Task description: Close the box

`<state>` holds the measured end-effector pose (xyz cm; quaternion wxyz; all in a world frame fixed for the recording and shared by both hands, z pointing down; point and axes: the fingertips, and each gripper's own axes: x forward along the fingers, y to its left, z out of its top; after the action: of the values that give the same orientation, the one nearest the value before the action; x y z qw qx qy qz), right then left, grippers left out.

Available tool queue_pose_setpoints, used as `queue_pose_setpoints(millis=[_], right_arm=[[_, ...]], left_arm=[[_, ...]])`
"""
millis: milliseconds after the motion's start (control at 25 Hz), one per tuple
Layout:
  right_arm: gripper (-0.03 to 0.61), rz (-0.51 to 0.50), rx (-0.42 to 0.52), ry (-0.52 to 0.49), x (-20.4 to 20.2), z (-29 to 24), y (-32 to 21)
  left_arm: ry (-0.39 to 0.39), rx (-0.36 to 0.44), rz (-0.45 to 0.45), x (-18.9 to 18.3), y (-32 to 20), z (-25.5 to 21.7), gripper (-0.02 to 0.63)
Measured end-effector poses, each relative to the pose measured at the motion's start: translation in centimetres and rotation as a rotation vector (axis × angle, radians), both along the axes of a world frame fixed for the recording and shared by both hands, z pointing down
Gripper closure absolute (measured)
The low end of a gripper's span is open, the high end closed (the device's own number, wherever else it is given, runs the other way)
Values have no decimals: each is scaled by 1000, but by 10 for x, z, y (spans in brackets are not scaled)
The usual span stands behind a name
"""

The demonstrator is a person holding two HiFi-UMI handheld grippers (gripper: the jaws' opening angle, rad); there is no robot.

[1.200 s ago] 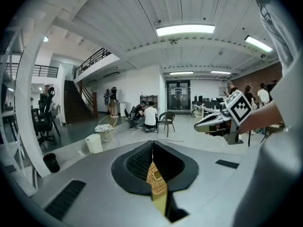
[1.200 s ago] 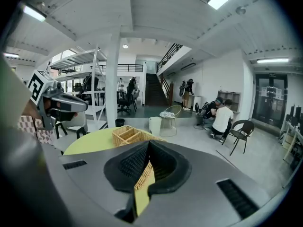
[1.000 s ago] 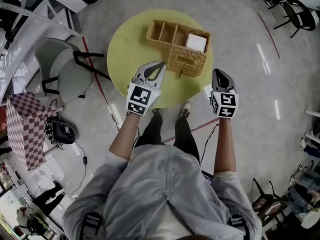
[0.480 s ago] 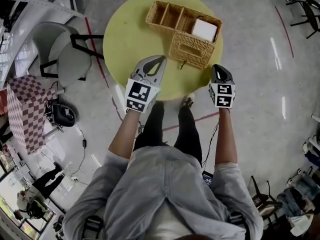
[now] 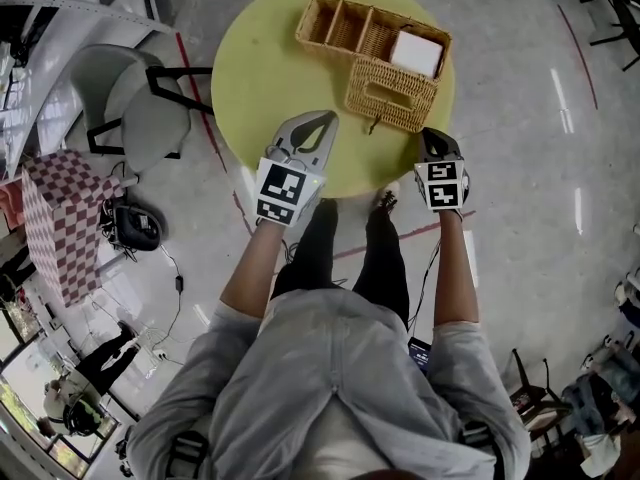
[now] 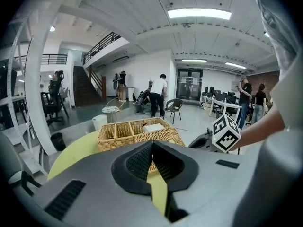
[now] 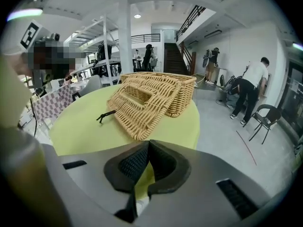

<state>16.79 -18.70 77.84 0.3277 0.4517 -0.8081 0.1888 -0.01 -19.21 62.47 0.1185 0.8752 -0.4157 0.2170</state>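
A wicker box (image 5: pixel 370 30) with several compartments stands on the far side of the round yellow table (image 5: pixel 270 68). Its slotted lid (image 5: pixel 392 106) hangs open down the near side, with a black cord (image 5: pixel 372 125) at its edge. A white pack (image 5: pixel 417 53) lies in the right compartment. My left gripper (image 5: pixel 322 120) is shut and empty over the table, left of the lid. My right gripper (image 5: pixel 436 136) is shut and empty at the table's near right edge, just below the lid's right corner. The right gripper view has the lid (image 7: pixel 142 103) close ahead.
A grey chair (image 5: pixel 130 108) stands left of the table, with a checkered box (image 5: pixel 60 228) and a black bag (image 5: pixel 135 226) on the floor nearby. My legs are against the table's near edge. People and chairs stand far off in the hall.
Both grippers have edged forward toward the box. The right one has come from off the table to its edge beside the lid. Both stay shut.
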Motion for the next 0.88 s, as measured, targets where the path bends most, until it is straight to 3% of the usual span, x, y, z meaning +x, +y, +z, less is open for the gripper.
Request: queue_pose_setpoints(millis=[400,880], right_arm=[[555,44,62,-102,-6,-18,12],[555,172,118,-210,-7,-83,12]], left_arm=[[1,10,24,-9,-10,-11,584],[31,66,68,-10,-44,-61,584]])
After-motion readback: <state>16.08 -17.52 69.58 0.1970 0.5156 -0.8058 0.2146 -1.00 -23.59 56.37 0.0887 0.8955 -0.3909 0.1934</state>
